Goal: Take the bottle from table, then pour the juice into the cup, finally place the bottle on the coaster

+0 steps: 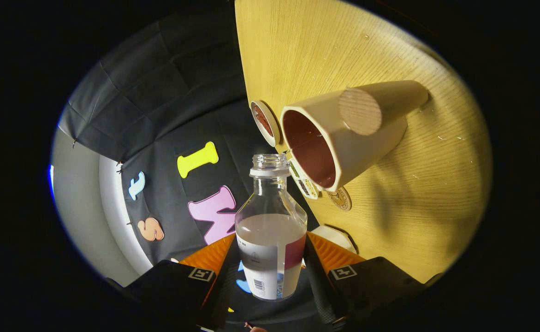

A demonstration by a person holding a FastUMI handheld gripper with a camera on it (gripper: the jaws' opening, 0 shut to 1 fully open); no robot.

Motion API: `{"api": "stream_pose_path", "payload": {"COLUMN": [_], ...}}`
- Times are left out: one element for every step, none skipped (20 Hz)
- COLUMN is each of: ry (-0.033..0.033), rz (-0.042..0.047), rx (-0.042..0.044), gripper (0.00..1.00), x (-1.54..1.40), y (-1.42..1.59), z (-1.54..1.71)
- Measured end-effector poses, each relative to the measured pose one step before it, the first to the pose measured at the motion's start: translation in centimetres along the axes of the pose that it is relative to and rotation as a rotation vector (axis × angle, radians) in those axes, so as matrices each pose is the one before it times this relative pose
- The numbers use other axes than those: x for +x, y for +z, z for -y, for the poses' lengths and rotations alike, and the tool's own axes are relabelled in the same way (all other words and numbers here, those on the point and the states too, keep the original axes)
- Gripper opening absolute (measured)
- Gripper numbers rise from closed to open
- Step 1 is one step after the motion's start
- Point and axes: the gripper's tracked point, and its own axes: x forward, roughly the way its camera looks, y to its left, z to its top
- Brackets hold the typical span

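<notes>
Bottle [271,230] is clamped in the tool [271,258], both fingers pressing on its sides low in the middle of the frame, so the pickup part looks done. The view is rolled hard, with the desk [389,55] running up the right side like a wall, which I'd read as the tilt for pouring. The bottle's open mouth sits just beside the rim of the cup [343,138], center-right. There's liquid filling the lower body of the bottle, and I can't see any stream leaving the mouth, so the pour seems barely started, if at all. A coaster [266,122] sits just left of the cup at the desk edge, nothing on it, so that last step is left.
</notes>
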Motion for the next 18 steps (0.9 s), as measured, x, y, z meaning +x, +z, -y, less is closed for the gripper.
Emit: {"api": "stream_pose_path", "payload": {"ry": [-0.00094, -0.00091, -0.00052, -0.00072, -0.00094, -0.00066, -0.00198, -0.00131, -0.00245, -0.00261, -0.00149, 0.00044, 0.00139, 0.00055, -0.00041, -0.0014, -0.00338, -0.00456], "rz": [0.00095, 0.00058, -0.00055, -0.00194, -0.00259, -0.00376, -0.0044, -0.00526, -0.00484, -0.0032, -0.00028, 0.00305, 0.00538, 0.00415, 0.00325, 0.00065, -0.00093, -0.00267], "rx": [0.00315, 0.00302, 0.0031, 0.00353, 0.00373, 0.00353, 0.00154, 0.00122, 0.00082, 0.00151, 0.00383, 0.00548, 0.00645, 0.00383, 0.0026, 0.00286, 0.00235, 0.00304], "gripper": [0.76, 0.76, 0.76, 0.76, 0.76, 0.76, 0.76, 0.76, 0.76, 0.76, 0.76, 0.76, 0.76, 0.76, 0.76, 0.76, 0.76, 0.76], "x": [0.045, 0.108, -0.005, 0.034, 0.014, 0.074, -0.021, 0.02, -0.051, 0.059, 0.055, 0.102, 0.048, 0.192, -0.01, 0.049, 0.082, 0.046], "y": [0.015, -0.05, -0.073, -0.135, -0.172, -0.21, -0.217, -0.206, -0.223, -0.157, -0.027, 0.055, 0.069, 0.106, -0.017, -0.036, 0.017, -0.165], "z": [-0.066, 0.01, 0.058, -0.002, -0.046, 0.013, 0.071, 0.069, -0.023, 0.109, 0.005, -0.044, -0.141, -0.142, -0.023, 0.089, -0.025, 0.127]}}
